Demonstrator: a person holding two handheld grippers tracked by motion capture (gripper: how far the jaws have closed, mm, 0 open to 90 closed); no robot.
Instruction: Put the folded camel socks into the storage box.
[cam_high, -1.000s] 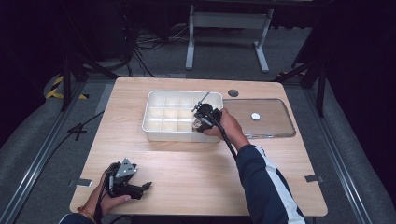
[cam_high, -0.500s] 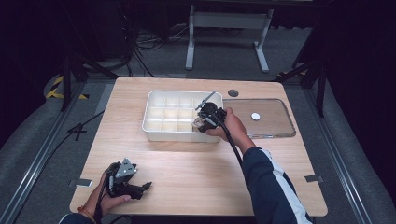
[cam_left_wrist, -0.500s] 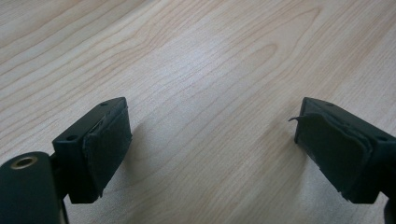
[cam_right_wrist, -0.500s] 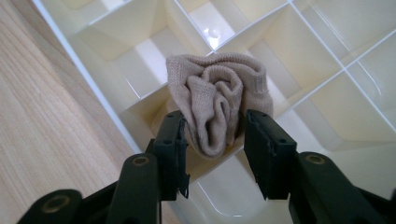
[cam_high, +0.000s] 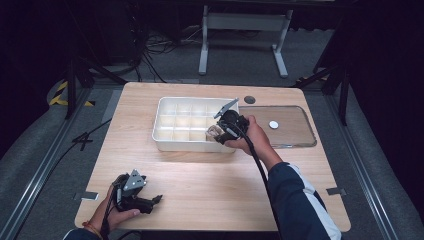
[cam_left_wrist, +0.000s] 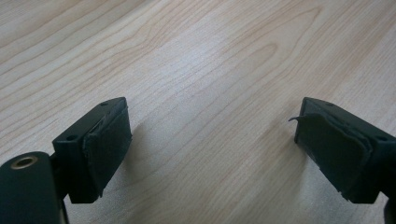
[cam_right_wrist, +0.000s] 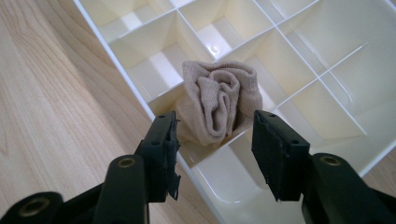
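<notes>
Your left gripper (cam_high: 150, 201) rests near the table's (cam_high: 210, 185) front edge with jaws spread on nothing, while your right gripper (cam_right_wrist: 215, 140), jaws just opening, hovers over the rolled beige sock (cam_right_wrist: 219, 105) sitting in the white divided tray's (cam_high: 165, 142) near-right compartment, released.

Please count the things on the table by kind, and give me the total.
White divided tray: 1
Beige rolled cloth, in a tray compartment: 1
Clear lid: 1
Small white disc on the lid: 1
Hand-held grippers, left gripper and right gripper: 2
Total: 6
</notes>
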